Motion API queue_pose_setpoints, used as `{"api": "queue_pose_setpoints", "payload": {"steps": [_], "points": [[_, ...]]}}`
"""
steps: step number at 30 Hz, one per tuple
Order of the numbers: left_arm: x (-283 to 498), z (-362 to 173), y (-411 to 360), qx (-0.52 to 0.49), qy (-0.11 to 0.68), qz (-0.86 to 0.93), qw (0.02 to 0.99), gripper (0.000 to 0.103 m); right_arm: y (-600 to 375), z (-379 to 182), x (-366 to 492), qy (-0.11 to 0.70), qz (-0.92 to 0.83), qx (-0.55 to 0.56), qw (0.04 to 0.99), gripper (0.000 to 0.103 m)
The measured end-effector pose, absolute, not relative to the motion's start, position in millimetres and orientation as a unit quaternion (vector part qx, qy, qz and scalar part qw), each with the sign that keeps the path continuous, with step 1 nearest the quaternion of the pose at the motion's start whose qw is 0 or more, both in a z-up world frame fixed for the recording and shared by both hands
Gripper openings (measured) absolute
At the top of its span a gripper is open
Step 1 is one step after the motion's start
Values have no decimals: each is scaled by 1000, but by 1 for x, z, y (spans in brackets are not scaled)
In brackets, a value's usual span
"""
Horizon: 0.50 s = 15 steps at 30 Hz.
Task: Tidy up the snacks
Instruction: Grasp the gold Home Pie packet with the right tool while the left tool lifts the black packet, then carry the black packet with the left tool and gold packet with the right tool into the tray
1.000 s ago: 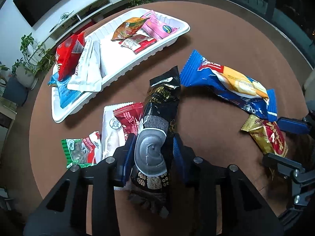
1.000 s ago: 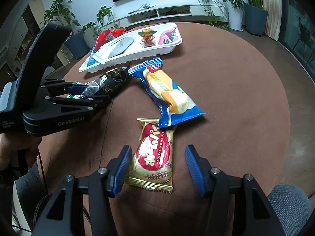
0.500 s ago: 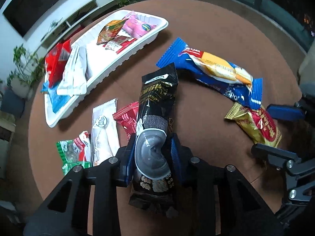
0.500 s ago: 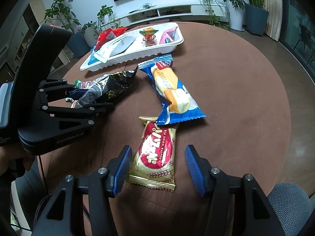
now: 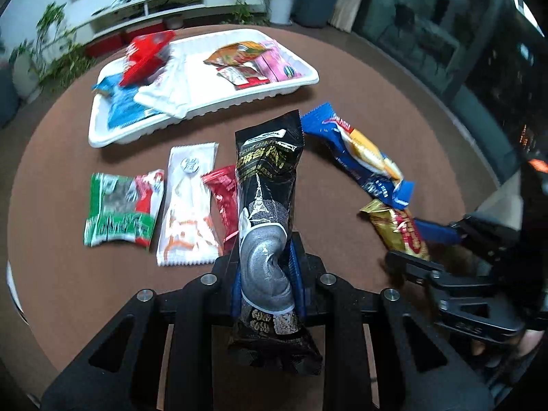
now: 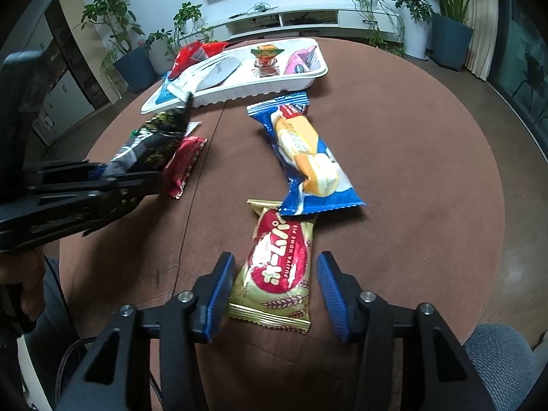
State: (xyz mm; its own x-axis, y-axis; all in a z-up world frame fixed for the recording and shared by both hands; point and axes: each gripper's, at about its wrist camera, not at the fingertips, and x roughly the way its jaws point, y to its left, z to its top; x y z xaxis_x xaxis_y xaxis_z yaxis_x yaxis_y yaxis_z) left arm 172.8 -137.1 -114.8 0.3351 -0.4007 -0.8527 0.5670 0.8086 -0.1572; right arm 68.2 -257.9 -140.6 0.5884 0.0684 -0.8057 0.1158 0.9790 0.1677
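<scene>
While the left gripper clamps the black snack packet, it should carry it level over the white tray rim, as the right gripper gapes around the gold pie packet.

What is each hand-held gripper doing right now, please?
Left hand-held gripper: shut on the black snack packet.
Right hand-held gripper: open, straddling the gold pie packet.
</scene>
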Motion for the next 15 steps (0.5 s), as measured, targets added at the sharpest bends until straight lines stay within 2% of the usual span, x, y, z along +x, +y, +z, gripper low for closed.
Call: {"api": "queue_pose_setpoints", "payload": {"steps": [5,7,15], "points": [[160,-107,-114,27,486,-304,819,21,-253,-141,70,460,-17,85,884,44],[156,-105,-109,16,484,-305,820,21,-252,-140,70,464,-17,82,882,34],[141,-105,-97,-9,481,-317,818,21,-251,-137,67,466,-1,99,879,32]]}}
